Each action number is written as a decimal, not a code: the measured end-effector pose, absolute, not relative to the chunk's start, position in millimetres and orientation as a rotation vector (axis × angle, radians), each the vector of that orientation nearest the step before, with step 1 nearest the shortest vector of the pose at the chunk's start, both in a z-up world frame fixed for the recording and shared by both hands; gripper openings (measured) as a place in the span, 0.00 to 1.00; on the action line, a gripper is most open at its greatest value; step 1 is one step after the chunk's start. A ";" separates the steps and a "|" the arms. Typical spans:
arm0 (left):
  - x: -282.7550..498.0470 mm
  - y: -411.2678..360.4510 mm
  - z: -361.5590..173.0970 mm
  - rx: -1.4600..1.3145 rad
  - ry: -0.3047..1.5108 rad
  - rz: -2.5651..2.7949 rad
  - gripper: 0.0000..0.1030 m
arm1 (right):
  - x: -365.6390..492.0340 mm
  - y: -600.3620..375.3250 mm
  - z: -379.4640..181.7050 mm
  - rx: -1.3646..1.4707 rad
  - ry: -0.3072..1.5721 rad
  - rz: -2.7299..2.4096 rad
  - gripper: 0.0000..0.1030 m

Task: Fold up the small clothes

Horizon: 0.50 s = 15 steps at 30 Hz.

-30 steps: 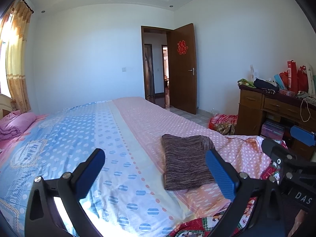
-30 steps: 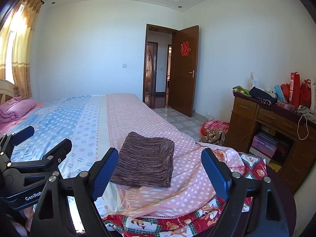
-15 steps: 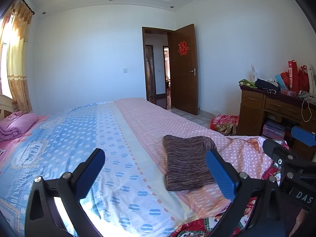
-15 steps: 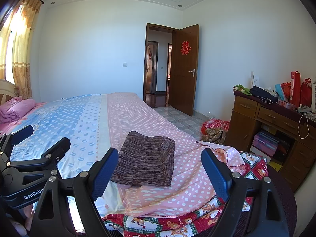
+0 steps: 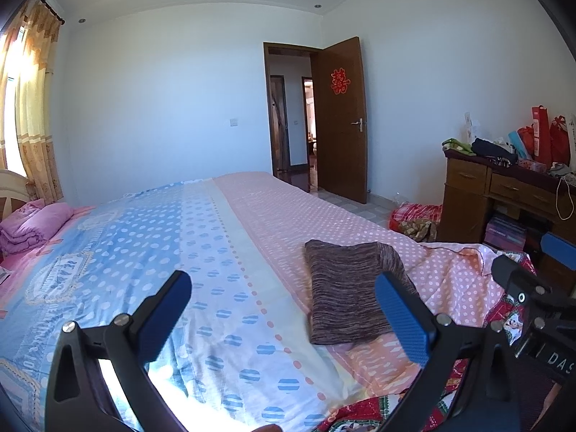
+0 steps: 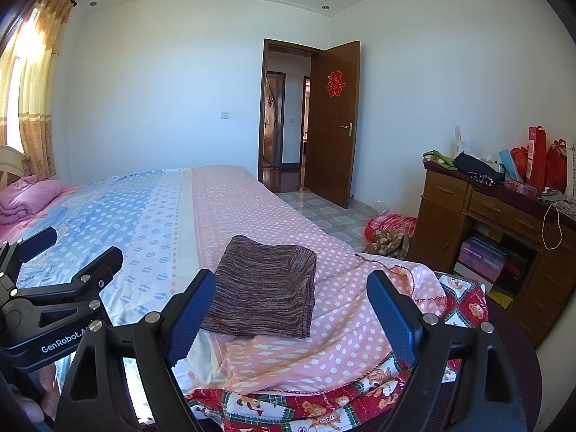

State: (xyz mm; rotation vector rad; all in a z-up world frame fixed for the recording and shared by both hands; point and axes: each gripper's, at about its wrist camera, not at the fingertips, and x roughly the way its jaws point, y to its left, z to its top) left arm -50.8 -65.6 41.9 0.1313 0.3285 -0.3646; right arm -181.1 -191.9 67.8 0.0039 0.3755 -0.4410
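Observation:
A brown knitted garment point(image 5: 351, 289) point(image 6: 264, 293) lies folded into a neat rectangle on the pink dotted part of the bed sheet point(image 5: 288, 216). My left gripper point(image 5: 284, 320) hovers over the near edge of the bed, open and empty, with the garment just behind its right finger. My right gripper point(image 6: 291, 315) is open too, nothing between its blue pads, and the garment lies ahead between the two fingers. In the right wrist view the left gripper point(image 6: 70, 248) shows at the lower left; in the left wrist view the right gripper's finger point(image 5: 558, 252) shows at the right edge.
A red cartoon-print blanket point(image 6: 324, 399) hangs at the bed's near corner. Folded pink bedding point(image 5: 32, 223) sits at the far left. A wooden desk point(image 6: 504, 230) piled with bags stands at the right, a red bundle point(image 6: 390, 232) on the floor beside it. The door point(image 6: 333, 122) is open.

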 end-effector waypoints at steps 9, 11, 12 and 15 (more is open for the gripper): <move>-39.0 -63.0 35.1 0.115 0.375 -0.343 1.00 | -182.1 -193.3 66.9 0.012 0.377 -0.444 0.84; -38.3 -62.5 35.2 0.113 0.376 -0.338 1.00 | -182.1 -193.1 66.8 0.009 0.378 -0.445 0.84; -38.4 -62.6 35.1 0.115 0.374 -0.337 1.00 | -181.9 -193.3 66.4 0.008 0.379 -0.446 0.84; -38.3 -62.9 35.3 0.126 0.372 -0.341 1.00 | -180.9 -193.9 64.6 0.007 0.382 -0.445 0.84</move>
